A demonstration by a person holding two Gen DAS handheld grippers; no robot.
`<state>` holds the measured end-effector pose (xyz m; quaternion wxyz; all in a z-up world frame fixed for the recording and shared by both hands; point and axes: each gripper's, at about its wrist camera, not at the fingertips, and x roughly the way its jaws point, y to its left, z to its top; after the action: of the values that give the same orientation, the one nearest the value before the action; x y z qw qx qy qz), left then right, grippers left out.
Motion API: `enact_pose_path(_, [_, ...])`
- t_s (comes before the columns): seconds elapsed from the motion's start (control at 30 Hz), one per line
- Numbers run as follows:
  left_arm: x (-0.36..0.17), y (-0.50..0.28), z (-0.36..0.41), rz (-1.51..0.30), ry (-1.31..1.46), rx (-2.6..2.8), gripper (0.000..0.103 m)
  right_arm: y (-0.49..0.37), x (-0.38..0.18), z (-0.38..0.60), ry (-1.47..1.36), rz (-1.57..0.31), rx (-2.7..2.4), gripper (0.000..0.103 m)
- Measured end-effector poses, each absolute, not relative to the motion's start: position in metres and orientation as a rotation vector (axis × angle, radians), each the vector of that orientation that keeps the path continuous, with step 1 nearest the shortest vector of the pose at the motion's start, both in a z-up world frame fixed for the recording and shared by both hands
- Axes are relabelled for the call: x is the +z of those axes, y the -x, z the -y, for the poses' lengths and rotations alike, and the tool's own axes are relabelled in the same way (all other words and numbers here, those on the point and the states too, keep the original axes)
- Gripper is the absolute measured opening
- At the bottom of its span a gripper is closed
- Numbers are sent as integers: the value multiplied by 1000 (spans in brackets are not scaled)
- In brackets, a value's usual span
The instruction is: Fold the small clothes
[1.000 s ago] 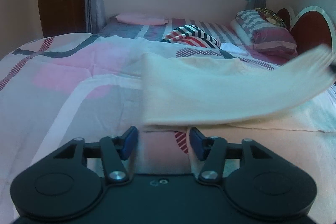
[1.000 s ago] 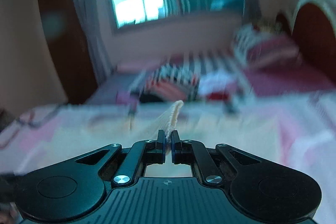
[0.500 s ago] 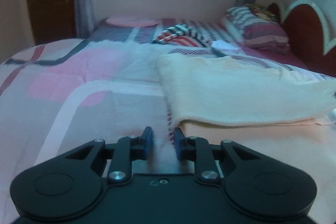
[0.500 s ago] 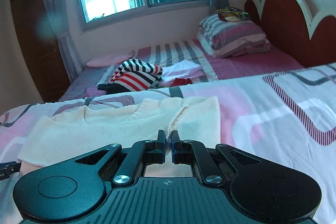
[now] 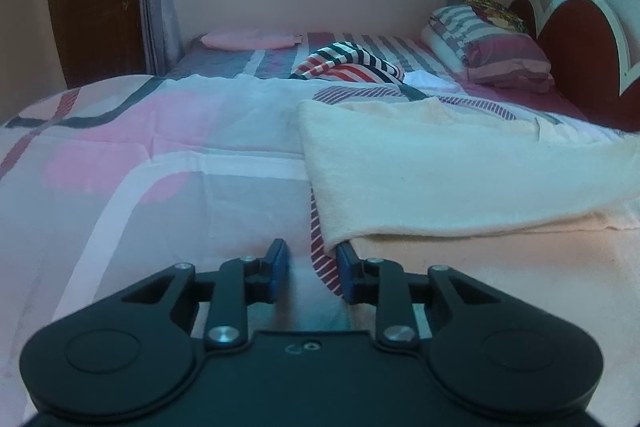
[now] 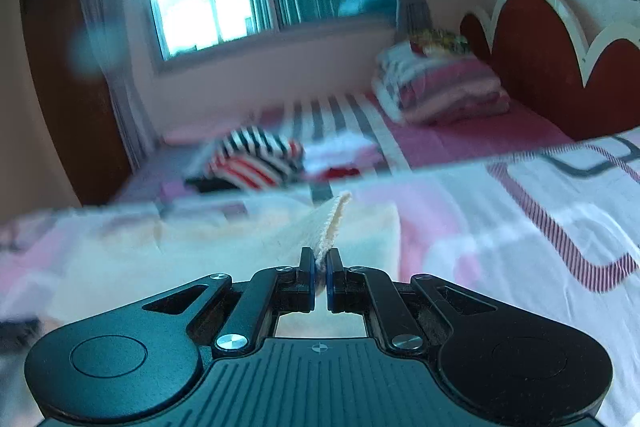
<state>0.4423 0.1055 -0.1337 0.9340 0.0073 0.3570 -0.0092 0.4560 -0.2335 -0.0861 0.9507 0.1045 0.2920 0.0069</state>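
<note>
So the cream garment point(image 5: 460, 179) lies half-folded on the bedspread point(image 5: 160, 155), looks soft and floppy, best grabbed by corners: right gripper point(image 6: 319, 267) is pinching its ribbed hem, left gripper point(image 5: 312, 263) sits spread beside the near corner.

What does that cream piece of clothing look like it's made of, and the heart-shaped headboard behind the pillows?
The cream garment looks like soft knitted fabric, probably cotton: matte and limp, with a ribbed hem pinched in the right gripper. The headboard seems painted or lacquered wood, smooth dark red with white trim, though that's a guess from its look.
</note>
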Motion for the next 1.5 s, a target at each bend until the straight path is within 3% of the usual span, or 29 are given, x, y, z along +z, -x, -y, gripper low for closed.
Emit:
enact_pose_path(0.1, [-132,-443,-106,-736,-19,-22,26,-460,-108,236,-236,-672,3,4])
enact_pose_path(0.5, [-133,-443,-103,-738,-48,-31,26,-453,-113,241,-205,-617,4,4])
enact_pose_path(0.6, [-133,-442,-103,-735,-53,-31,26,-463,-121,239,-169,-674,-13,4])
enact_pose_path(0.67, [-131,-442,-104,-741,-72,-40,32,-466,-128,242,-175,-703,-1,5])
enact_pose_path(0.7, [-128,-441,-106,-739,-85,-27,46,-463,-125,244,-187,-689,-7,10])
enact_pose_path(0.73, [-121,-437,-109,-703,-91,-10,52,-457,-119,245,-187,-666,-24,18])
enact_pose_path(0.77, [-113,-429,-112,-625,-83,-11,52,-448,-111,245,-177,-620,-43,31])
enact_pose_path(0.87, [-100,-432,-100,-584,-56,-95,52,-441,-97,232,-170,-562,39,31])
enact_pose_path(0.93, [-103,-441,-77,-603,-66,-175,51,-450,-99,211,-165,-588,101,31])
enact_pose_path(0.97, [-107,-446,-69,-625,-65,-202,51,-454,-102,200,-154,-604,129,24])
enact_pose_path(1.0, [-113,-450,-64,-645,-62,-208,52,-456,-106,190,-134,-617,160,3])
enact_pose_path(1.03, [-119,-454,-63,-666,-56,-197,52,-458,-110,181,-111,-638,180,0])
enact_pose_path(1.2, [-129,-462,-92,-710,63,-228,50,-458,-134,204,-112,-707,35,0])
enact_pose_path(1.5, [-106,-531,-100,-672,40,-209,48,-497,-116,224,-215,-633,33,0])
